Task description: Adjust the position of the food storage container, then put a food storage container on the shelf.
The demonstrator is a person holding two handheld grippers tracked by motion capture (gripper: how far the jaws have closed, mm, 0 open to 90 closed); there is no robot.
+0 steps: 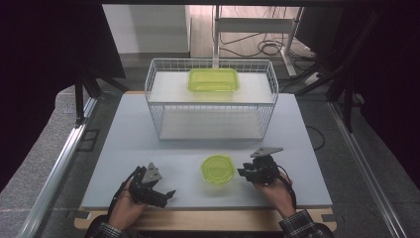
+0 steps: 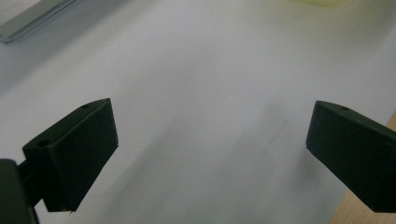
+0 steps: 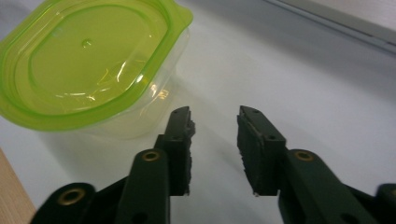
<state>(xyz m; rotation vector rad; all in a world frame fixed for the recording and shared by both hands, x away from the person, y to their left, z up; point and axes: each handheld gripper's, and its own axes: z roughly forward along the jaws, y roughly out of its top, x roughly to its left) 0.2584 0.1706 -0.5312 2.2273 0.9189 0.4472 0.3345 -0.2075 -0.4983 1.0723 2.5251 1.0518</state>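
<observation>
A small clear container with a lime-green lid [image 1: 218, 168] [image 3: 88, 65] stands on the grey table top near the front. My right gripper [image 1: 242, 172] [image 3: 215, 119] sits just to its right, open with a narrow gap and nothing between its fingers. My left gripper [image 1: 169, 194] [image 2: 210, 140] rests near the front edge, left of the container, open wide over bare table. A larger green rectangular container [image 1: 213, 80] sits on the upper shelf of the white wire basket [image 1: 153, 82] at the back.
The wire basket has a lower shelf [image 1: 210, 124] with nothing on it. The table's wooden front edge [image 1: 208, 218] lies just behind the hands. Metal rails [image 1: 54, 173] flank the table. Cables lie on the floor beyond.
</observation>
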